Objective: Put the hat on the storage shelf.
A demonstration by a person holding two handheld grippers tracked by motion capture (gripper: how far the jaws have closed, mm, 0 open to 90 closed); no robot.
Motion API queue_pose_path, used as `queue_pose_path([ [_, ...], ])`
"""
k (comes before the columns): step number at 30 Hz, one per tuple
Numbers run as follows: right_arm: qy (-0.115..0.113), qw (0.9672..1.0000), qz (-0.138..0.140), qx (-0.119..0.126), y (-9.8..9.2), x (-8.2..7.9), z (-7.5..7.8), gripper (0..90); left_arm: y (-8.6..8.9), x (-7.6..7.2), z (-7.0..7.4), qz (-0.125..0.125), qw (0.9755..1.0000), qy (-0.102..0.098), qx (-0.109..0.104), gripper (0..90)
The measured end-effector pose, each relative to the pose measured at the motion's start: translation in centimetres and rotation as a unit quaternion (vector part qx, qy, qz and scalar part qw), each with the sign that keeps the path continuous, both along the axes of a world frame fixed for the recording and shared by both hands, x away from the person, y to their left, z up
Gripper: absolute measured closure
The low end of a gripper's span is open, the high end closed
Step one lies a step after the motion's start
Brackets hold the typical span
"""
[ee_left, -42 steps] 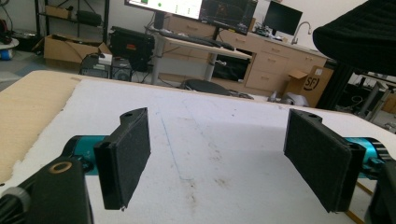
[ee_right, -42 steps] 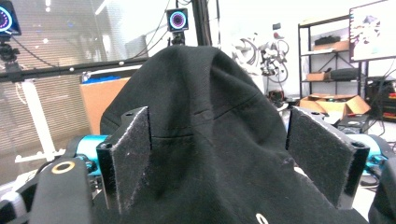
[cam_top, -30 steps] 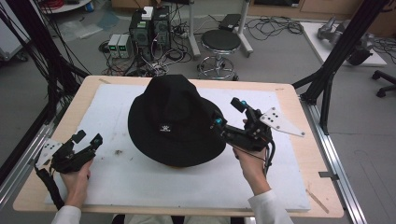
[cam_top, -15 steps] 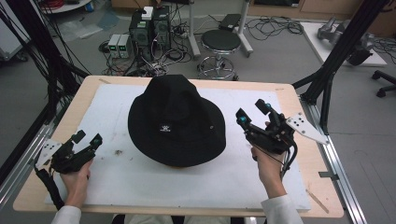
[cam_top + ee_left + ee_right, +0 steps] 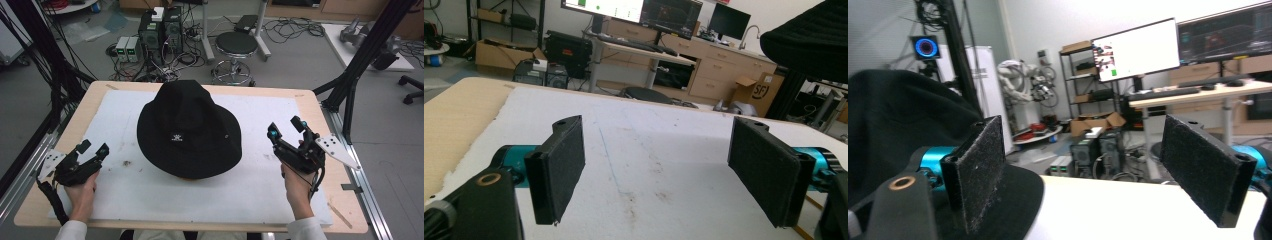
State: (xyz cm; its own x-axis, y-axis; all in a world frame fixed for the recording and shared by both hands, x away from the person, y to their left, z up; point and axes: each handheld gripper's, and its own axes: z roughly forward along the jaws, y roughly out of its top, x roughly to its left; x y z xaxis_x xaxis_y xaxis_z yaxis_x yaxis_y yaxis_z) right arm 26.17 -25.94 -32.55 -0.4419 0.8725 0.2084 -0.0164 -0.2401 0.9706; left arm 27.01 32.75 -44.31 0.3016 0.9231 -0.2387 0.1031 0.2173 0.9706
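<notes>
Nearest the person, two hands come in from the table's near edge, each holding a tool: the left gripper low over the white mat toward the near left corner, the right gripper raised a little above the mat at the right. Both stand released, jaws spread wide with nothing between them; the left gripper view shows bare, scuffed mat between its two black pads, and the right gripper view shows only open room between its own pads, with dark cloth off to one side. Neither tool touches anything but the hand that carries it. Beyond them, in the middle of the mat, sits the black hat, crown up, brim spread flat on the surface, a small white emblem on the side facing the person. It lies between the two tools, apart from both, the right one nearer to its brim. By its look it is soft cloth: light, floppy rather than stiff, not fragile, and likely to sag or fold when lifted from one side. The brim edge seems the best place to pinch, since the rough pads should bite on fabric without slipping; taking it from two sides would probably keep its shape. Farther off stand a stool and computer boxes on the floor.
</notes>
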Motion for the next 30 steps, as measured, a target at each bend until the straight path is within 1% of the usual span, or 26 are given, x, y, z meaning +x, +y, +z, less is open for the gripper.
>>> queue_pose_path([
  [2, 0.003, 1.0, -0.009, -0.002, -0.3, -0.1, -0.3, 17.5, 0.0, 0.0, 0.0, 0.001, 1.0, 0.0, 0.0, 23.1],
  [4, 0.0, 0.9996, -0.026, -0.003, -0.6, -0.2, -0.8, 17.4, 0.0, 0.0, 0.0, 0.001, 1.0, 0.0, 0.0, 23.1],
  [8, 0.003, 0.9983, -0.059, -0.005, -1.1, -0.3, -1.7, 17.4, 0.0, 0.0, 0.0, 0.001, 1.0, 0.0, 0.0, 23.1],
  [11, 0.006, 0.997, -0.075, -0.016, -1.5, -0.3, -2.4, 17.5, 0.0, 0.0, 0.0, 0.003, 1.0, -0.001, -0.003, 23.1],
  [13, 0.011, 0.9954, -0.092, -0.026, -1.5, -0.4, -2.8, 17.4, 0.1, -0.1, 0.0, 0.005, 1.0, -0.002, -0.003, 23.1],
  [15, 0.01, 0.9946, -0.099, -0.03, -1.6, -0.6, -3.2, 17.4, 0.2, -0.1, 0.0, 0.007, 1.0, -0.001, -0.004, 23.1],
  [16, 0.014, 0.9942, -0.102, -0.031, -1.7, -0.6, -3.5, 17.4, 0.2, -0.1, 0.0, 0.006, 1.0, -0.001, -0.005, 23.1],
  [17, 0.014, 0.9942, -0.102, -0.031, -1.7, -0.6, -3.5, 17.4, 0.2, -0.1, 0.0, 0.007, 1.0, 0.0, -0.006, 23.1],
  [24, 0.034, 0.9915, -0.121, -0.036, -2.1, -0.9, -4.8, 17.4, 0.2, -0.1, 0.0, 0.007, 1.0, -0.001, -0.006, 23.1],
  [25, 0.035, 0.9912, -0.122, -0.038, -2.1, -0.9, -5.0, 17.4, 0.2, -0.1, 0.0, 0.007, 1.0, -0.001, -0.006, 23.1],
  [27, 0.035, 0.989, -0.136, -0.047, -2.0, -1.0, -5.3, 17.4, 0.2, -0.1, 0.0, 0.007, 1.0, -0.001, -0.006, 23.1],
  [30, 0.04, 0.9877, -0.139, -0.059, -1.9, -1.1, -5.8, 17.4, 0.3, -0.1, 0.0, 0.007, 1.0, -0.002, -0.005, 23.1],
])
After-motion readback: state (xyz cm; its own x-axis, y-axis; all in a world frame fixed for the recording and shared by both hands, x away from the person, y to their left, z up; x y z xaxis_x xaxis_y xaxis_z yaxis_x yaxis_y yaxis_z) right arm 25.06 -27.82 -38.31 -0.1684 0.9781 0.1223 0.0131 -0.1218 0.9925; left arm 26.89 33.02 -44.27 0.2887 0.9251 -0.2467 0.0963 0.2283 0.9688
